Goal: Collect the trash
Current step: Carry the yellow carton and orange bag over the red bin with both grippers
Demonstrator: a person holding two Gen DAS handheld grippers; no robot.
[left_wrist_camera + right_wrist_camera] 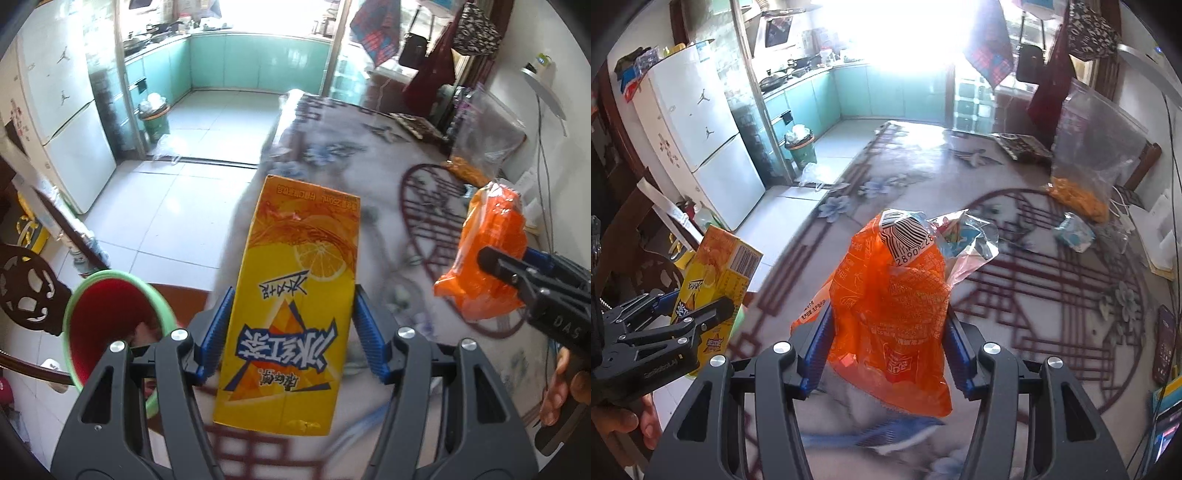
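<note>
My left gripper is shut on a yellow iced-tea carton, held upright above the table's left edge. It also shows in the right wrist view, where the left gripper clamps it. My right gripper is shut on a crumpled orange snack wrapper with a barcode and clear plastic at its top, held above the table. The wrapper and right gripper appear at the right of the left wrist view. A red bin with a green rim stands on the floor below left of the carton.
The patterned table carries a crumpled blue-white scrap, a clear bag with orange snacks, a phone and cables at the right. A dark carved chair, a white fridge and a green kitchen bin stand on the left.
</note>
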